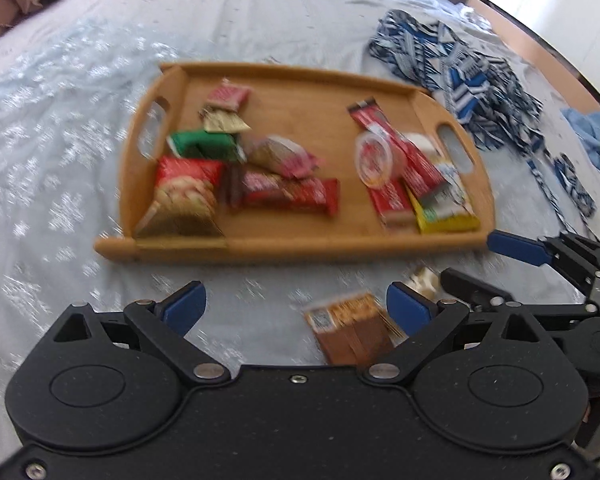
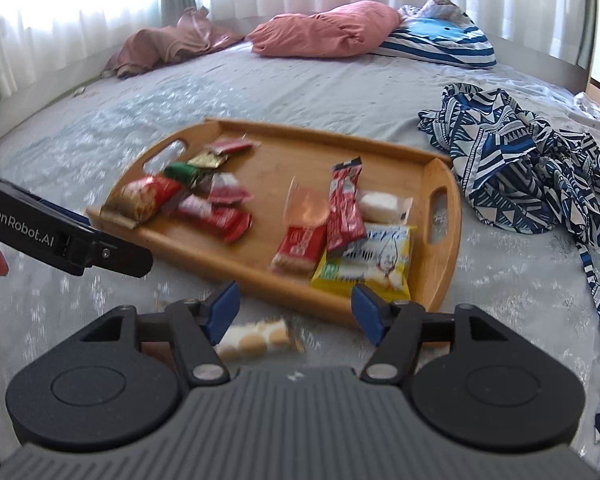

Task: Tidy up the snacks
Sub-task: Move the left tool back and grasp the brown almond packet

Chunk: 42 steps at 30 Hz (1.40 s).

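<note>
left tongs [image 1: 294, 306]: spreading wide, pinching nothing
right tongs [image 2: 294, 310]: gaping, empty
biscuit packet [image 2: 258, 338]: lying just below right tongs on bedsheet [image 2: 100, 300], outside wooden tray [image 2: 446, 280]
handling: probably light, crinkly, brittle inside; gripping sealed end looks safest

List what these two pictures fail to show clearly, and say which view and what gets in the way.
1. Print on the wrappers in the tray: motion blur, both views.
2. Brown snack packet on the bed: near end hidden behind the left gripper, left wrist view.
3. Biscuit packet: partly covered by the right gripper, right wrist view.
4. Patterned cloth: cut off by the right edge, right wrist view.
</note>
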Tool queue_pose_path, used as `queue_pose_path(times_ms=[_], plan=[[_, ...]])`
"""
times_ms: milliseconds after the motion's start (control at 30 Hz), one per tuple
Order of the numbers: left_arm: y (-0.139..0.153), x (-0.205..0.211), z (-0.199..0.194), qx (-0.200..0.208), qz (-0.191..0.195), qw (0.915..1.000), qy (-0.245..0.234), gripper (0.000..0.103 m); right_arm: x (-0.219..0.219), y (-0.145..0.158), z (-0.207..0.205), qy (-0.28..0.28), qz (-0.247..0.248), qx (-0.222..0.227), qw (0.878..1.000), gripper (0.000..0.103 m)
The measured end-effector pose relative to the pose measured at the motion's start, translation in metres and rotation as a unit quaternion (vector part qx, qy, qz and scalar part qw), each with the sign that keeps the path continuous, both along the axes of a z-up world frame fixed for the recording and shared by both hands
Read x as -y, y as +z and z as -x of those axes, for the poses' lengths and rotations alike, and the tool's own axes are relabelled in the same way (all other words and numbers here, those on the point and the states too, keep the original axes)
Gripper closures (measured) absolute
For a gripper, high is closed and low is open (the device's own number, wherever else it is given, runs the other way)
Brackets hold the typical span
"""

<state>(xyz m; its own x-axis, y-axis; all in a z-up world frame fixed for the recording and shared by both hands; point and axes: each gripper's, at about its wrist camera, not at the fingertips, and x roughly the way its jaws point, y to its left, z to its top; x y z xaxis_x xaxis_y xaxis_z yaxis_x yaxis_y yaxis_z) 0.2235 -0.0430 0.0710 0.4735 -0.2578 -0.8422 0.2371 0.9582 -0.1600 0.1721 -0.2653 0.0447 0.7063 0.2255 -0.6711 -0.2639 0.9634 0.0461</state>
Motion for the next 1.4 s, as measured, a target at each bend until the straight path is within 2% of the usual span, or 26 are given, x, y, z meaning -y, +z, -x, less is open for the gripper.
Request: queue_pose_path(times_ms=[200, 400, 533, 567, 700, 833, 900, 1067, 1400], plan=[[-0.008, 0.007, 0.014, -0.01, 0.02, 0.9997, -0.011, 0.006, -0.002, -0.014, 0.022, 0.034, 0.035, 0.007, 0.999, 0.024], [-0.02, 0.019, 0.02, -0.038, 0.044, 0.998, -0.023, 0.008, -0.003, -0.023, 0.031, 0.053, 0.038, 0.006, 0.998, 0.022], [-0.029, 0.027, 0.016, -0.071, 0.066, 0.9949, -0.029, 0.028, -0.004, -0.029, 0.032, 0.06, 0.036, 0.003, 0.998, 0.022], [-0.031, 0.028, 0.015, -0.074, 0.067, 0.9947, -0.027, 0.033, -0.004, -0.03, 0.033, 0.061, 0.035, 0.002, 0.998, 0.022], [-0.035, 0.033, 0.014, -0.07, 0.061, 0.9954, -0.025, 0.039, -0.005, -0.034, 0.034, 0.063, 0.034, 0.0, 0.997, 0.021], [-0.041, 0.032, 0.012, -0.075, 0.058, 0.9954, -0.014, 0.06, -0.005, -0.037, 0.034, 0.066, 0.032, -0.004, 0.997, 0.02], [-0.041, 0.031, 0.011, -0.073, 0.06, 0.9955, -0.013, 0.061, -0.006, -0.038, 0.033, 0.067, 0.031, -0.006, 0.997, 0.02], [-0.034, 0.031, 0.015, -0.049, 0.036, 0.9978, -0.025, 0.062, -0.009, -0.04, 0.03, 0.067, 0.021, -0.01, 0.997, 0.019], [-0.016, 0.015, 0.018, 0.007, 0.002, 0.9999, -0.012, 0.062, -0.028, -0.045, 0.019, 0.054, 0.002, -0.003, 0.999, 0.015]])
